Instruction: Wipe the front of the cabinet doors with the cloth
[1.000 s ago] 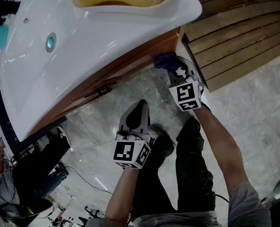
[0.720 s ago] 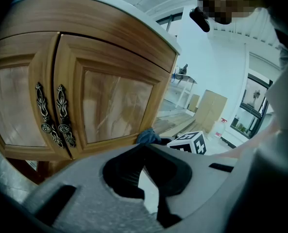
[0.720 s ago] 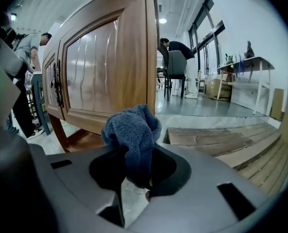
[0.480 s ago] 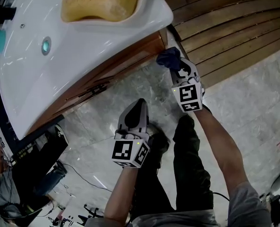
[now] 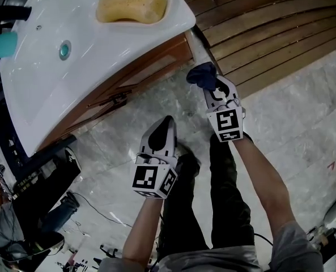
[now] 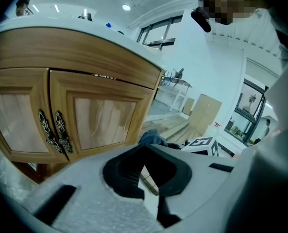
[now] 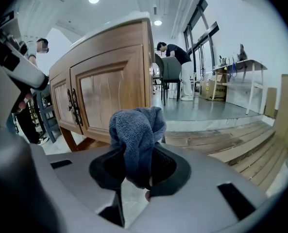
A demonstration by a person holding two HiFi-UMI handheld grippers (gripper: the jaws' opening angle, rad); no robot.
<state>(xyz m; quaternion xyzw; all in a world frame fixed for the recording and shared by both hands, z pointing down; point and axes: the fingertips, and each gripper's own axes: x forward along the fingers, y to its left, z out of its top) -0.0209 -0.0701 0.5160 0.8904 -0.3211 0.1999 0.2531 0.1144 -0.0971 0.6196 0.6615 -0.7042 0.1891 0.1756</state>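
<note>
**Gripper state.** The right hand-held gripper (image 7: 139, 171) is clamped on the cloth (image 7: 136, 130). The lower end of the cloth is pinched between the jaws, and the rest stands up in a bunched fold above them. This hold leaves a soft, padded face ahead of the jaw tips, so fabric would meet the wood, not plastic. The left hand-held gripper (image 6: 146, 171) has its jaws together with nothing between them. It hangs lower and further from the cabinet, over the marble floor (image 5: 117, 146), and appears to be kept out of the wiping path.

**Position of the cloth.** In the head view the cloth (image 5: 201, 75) sits at the tip of the right hand-held gripper (image 5: 208, 86), just beside the right-hand corner of the cabinet and near the wooden decking (image 5: 269, 27). It appears to be clear of the wood. No view shows contact.

**Appearance of the cloth.** It is dark blue-grey with a looped towelling texture. It is crumpled, not folded flat, and looks dry and limp.

**Work surface.** The cabinet doors (image 7: 110, 98) are light-brown framed panels under a white top (image 5: 71, 67). Dark ornate handles (image 6: 51, 130) stand where the two doors meet. The handles will likely snag a loose fold, so wiping strokes should run around them.
</note>
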